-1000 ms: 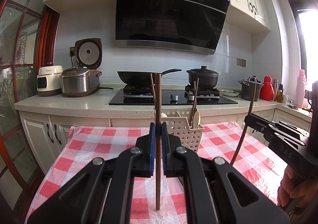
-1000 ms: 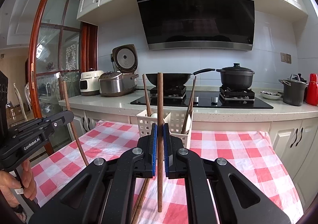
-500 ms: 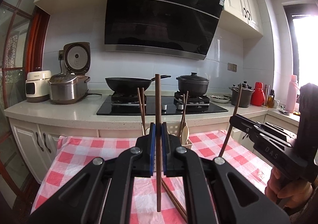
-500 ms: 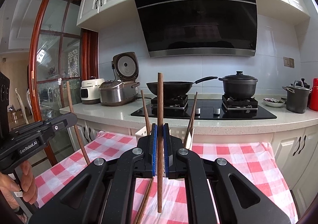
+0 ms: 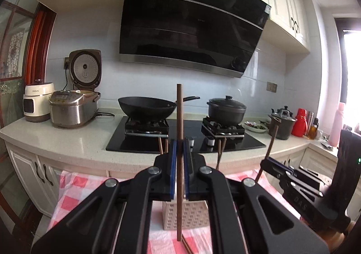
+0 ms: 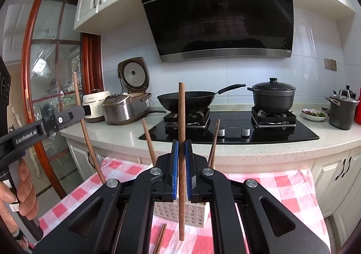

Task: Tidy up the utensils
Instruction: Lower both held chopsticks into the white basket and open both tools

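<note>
Chopstick (image 5: 179,118) upright, pinched in left gripper (image 5: 179,163); second chopstick (image 6: 181,123) upright, clamped in right gripper (image 6: 181,163). White slotted basket (image 5: 191,215) at 6 o'clock below both, on checkered cloth (image 6: 270,186). Only right view shows person's fingers (image 6: 24,188) at 9 o'clock; only left view shows pink bottle (image 5: 337,123) at 3 o'clock.

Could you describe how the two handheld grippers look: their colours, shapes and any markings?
Both grippers, left gripper and right gripper, are matte black plastic with angular linkage arms, silver round pivot bolts and blue pads lining the fingers. The left's side reads "GenRobot.AI"; the right's shows "DAS". No cables or sleeves are visible.
</note>
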`<state>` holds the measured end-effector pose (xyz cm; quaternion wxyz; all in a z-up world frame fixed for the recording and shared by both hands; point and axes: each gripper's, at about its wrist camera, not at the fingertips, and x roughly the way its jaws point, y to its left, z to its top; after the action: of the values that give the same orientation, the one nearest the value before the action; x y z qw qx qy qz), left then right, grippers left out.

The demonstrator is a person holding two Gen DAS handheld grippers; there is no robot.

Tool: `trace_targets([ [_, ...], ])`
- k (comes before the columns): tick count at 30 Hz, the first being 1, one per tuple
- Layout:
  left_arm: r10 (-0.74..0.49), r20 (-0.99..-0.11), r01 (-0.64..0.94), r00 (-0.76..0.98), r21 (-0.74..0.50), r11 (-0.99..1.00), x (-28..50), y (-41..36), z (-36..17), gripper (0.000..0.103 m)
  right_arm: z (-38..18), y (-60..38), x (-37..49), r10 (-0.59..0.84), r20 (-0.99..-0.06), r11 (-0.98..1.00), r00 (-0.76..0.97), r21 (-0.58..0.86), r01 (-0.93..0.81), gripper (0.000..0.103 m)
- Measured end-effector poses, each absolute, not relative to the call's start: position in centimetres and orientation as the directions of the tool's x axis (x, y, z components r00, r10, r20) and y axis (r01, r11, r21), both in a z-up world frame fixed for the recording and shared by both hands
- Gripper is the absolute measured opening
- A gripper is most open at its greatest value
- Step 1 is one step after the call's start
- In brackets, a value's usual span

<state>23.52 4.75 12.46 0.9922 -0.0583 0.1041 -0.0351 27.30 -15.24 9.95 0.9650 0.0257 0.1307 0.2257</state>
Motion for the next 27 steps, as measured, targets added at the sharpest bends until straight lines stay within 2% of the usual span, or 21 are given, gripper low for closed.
trace_targets([
  [5,-0.042,-0.162,0.025,0.986,-0.103,0.994,26.5,4.3,15.1,0.006,11.5,-15.2,30.4,0.423,-0.235,0.905,0.875,0.151,-0.397,0.006],
  [13,-0.028,-0.109,0.019,0.994,-0.08,0.997,30.0,2.4,16.5,0.006,12.9,-14.0,33.8,0.367,-0.232,0.929,0.901,0.135,-0.344,0.006],
  [20,-0.024,-0.137,0.007,0.99,-0.118,0.993,33.0,1.8,13.7,0.006,10.5,-13.4,36.6,0.36,-0.267,0.931,0.894,0.167,-0.325,0.006],
  [27,-0.026,-0.229,-0.001,0.973,-0.117,0.993,35.4,2.0,8.9,0.006,7.8,-12.1,38.1,0.366,-0.33,0.931,0.87,0.132,-0.341,0.006],
])
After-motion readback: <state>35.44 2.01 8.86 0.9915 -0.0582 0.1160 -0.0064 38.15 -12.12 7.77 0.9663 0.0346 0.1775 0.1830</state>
